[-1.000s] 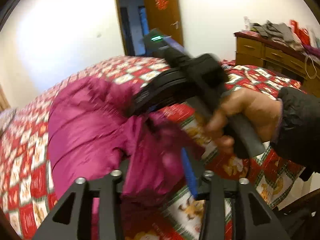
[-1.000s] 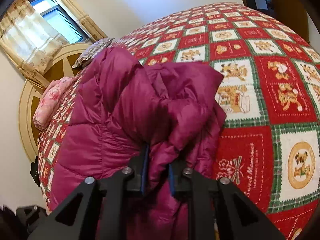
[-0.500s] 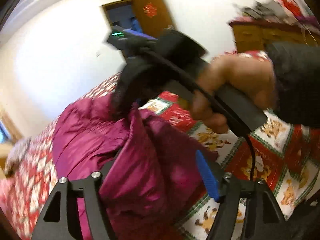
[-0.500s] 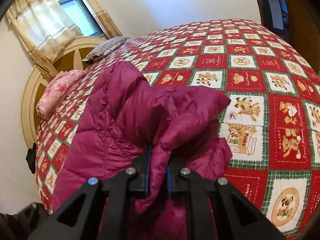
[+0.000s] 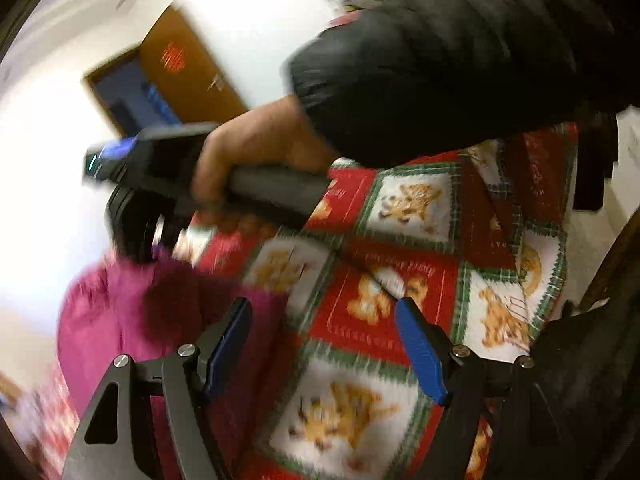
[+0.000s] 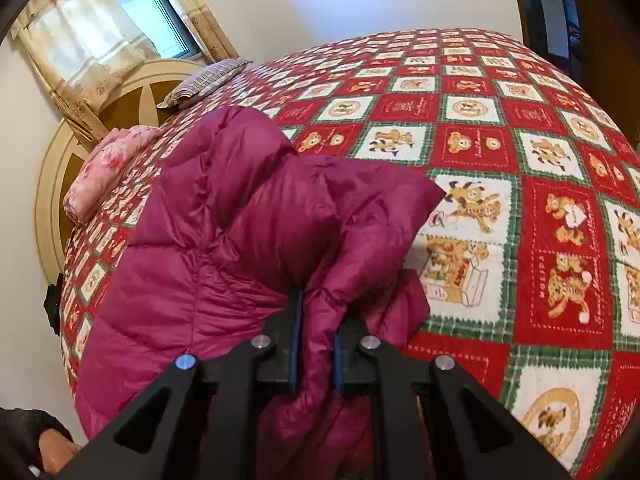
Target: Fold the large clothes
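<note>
Clamping a fold of the magenta down jacket (image 6: pixel 248 240) between its closed blue pads, the right gripper (image 6: pixel 314 344) holds the garment bunched directly ahead of its fingers; the jacket's bulk lies on the bear-patterned quilt (image 6: pixel 520 152) ahead and to the tool's left; the left gripper (image 5: pixel 324 344) has its jaws spread wide with nothing between them, the jacket (image 5: pixel 120 320) lying off its left finger and bare quilt (image 5: pixel 400 216) ahead; the right-wrist view alone shows a striped pillow (image 6: pixel 204 80), folded pink bedding (image 6: pixel 104 168) and a curtained window (image 6: pixel 132 0); the left-wrist view, heavily blurred, alone shows the right hand (image 5: pixel 256 152) on its tool's handle and an open wooden door (image 5: pixel 188 72).
</note>
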